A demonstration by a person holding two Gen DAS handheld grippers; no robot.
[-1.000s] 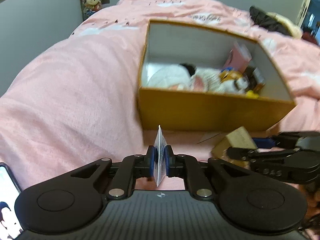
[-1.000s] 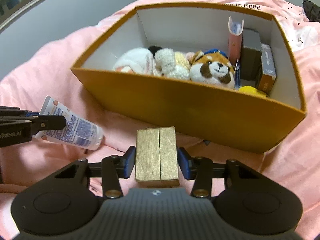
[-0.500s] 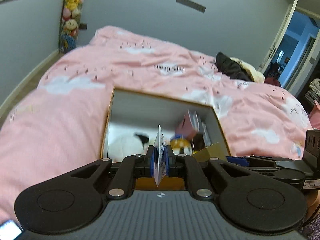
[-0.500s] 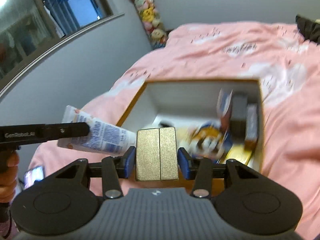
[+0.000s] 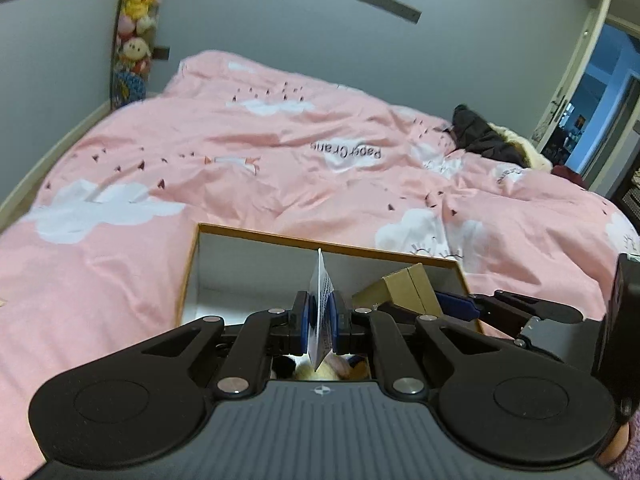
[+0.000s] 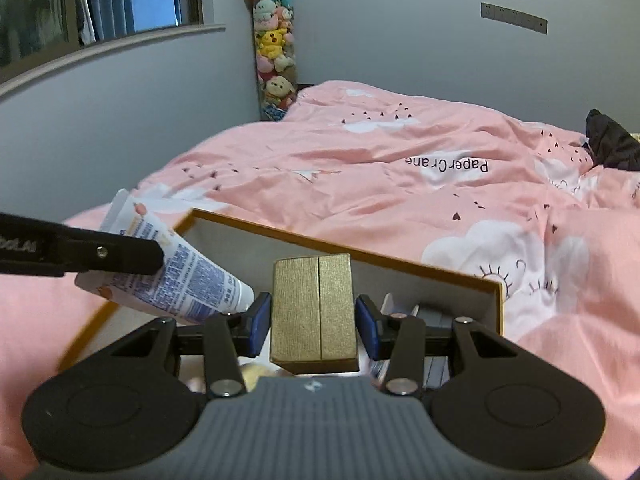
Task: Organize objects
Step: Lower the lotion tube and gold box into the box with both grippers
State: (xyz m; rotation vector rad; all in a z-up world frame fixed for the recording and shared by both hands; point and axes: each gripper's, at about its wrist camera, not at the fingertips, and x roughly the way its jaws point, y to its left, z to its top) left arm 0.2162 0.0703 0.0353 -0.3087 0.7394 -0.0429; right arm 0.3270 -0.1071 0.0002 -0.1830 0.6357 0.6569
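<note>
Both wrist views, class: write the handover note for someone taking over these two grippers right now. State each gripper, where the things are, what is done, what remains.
Left gripper: shut on the flat end of the white tube, held above the open box.
Right gripper: shut on the small gold box, also above the open box.
Done: soft toys and other items already lie inside the open box, which sits on the pink duvet.
Left: lower both, release tube and gold box into free space, probably one at a time.
</note>
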